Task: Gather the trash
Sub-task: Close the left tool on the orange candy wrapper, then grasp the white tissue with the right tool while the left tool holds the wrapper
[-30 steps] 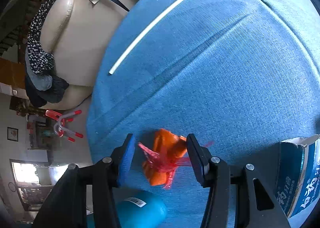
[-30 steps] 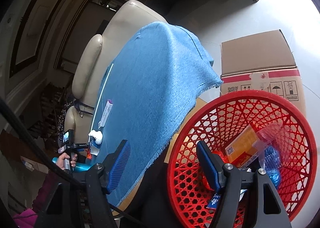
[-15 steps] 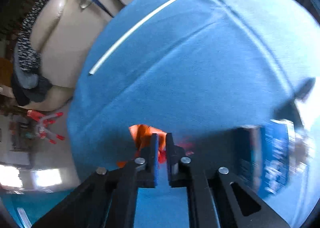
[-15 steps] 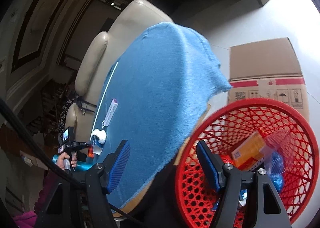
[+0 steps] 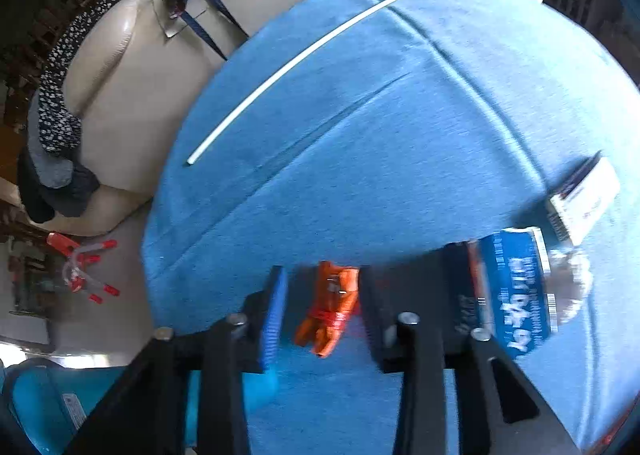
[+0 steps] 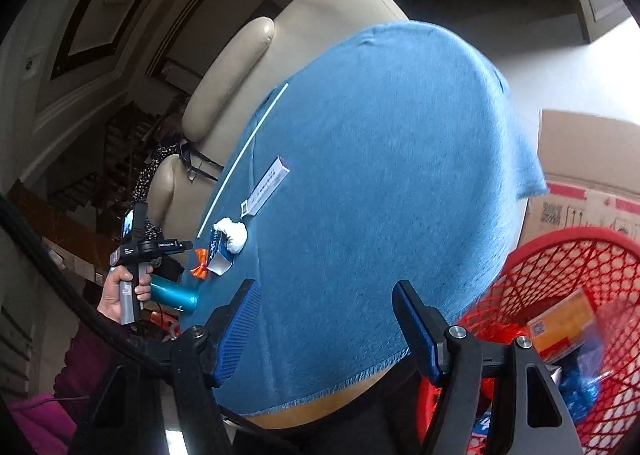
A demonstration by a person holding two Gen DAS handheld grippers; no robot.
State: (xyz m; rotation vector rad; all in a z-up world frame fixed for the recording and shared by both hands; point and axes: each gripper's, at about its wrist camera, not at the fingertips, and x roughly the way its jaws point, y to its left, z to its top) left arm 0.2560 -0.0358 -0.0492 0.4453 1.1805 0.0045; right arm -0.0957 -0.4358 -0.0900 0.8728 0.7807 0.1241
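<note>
An orange wrapper tied with red net (image 5: 330, 305) lies on the blue cloth (image 5: 360, 135) between the fingers of my left gripper (image 5: 320, 307), which stands open around it without gripping. It also shows in the right wrist view (image 6: 200, 264). A blue carton (image 5: 516, 291), a white crumpled tissue (image 5: 572, 287) and a white box (image 5: 584, 203) lie to the right. A long white straw (image 5: 312, 55) lies farther back. My right gripper (image 6: 326, 327) is open and empty above the cloth's near edge, left of the red basket (image 6: 568, 295).
A teal bottle (image 5: 240, 387) lies at the cloth's near left. A beige leather sofa (image 5: 132, 87) with dark clothing stands behind. The basket holds an orange box (image 6: 564, 327) and blue plastic. A cardboard box (image 6: 588, 159) stands behind it.
My left gripper closed on the orange wrapper half a second ago and now stands open, with the wrapper lying between its fingers. My right gripper swung left, away from the basket.
</note>
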